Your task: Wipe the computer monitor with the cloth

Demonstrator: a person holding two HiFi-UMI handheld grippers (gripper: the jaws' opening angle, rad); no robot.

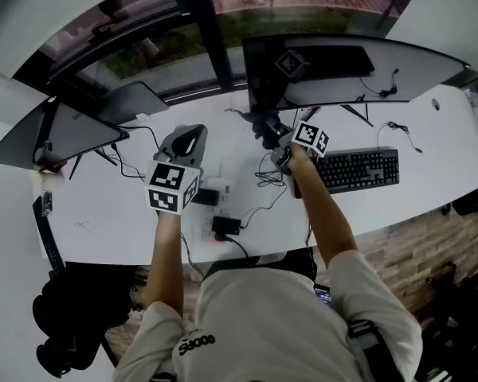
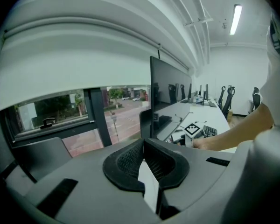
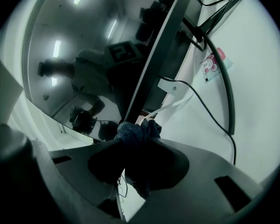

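The computer monitor (image 1: 342, 74) stands at the back of the white desk (image 1: 111, 205), its dark screen reflecting the room. My right gripper (image 1: 276, 138) is shut on a dark blue cloth (image 1: 264, 126) at the screen's lower left corner. In the right gripper view the cloth (image 3: 136, 133) bulges out of the right gripper (image 3: 134, 143) and reaches the monitor's (image 3: 88, 50) bottom edge. My left gripper (image 1: 188, 131) is held over the desk left of the monitor. In its own view the left gripper (image 2: 143, 143) is shut with nothing in it.
A black keyboard (image 1: 358, 169) lies right of my right arm. A second monitor (image 1: 60, 130) stands at the far left. Cables (image 1: 263, 177), a white power strip (image 1: 213, 197) and a black adapter (image 1: 225, 227) lie between the arms. A pink-printed card (image 3: 210, 64) lies by the monitor stand.
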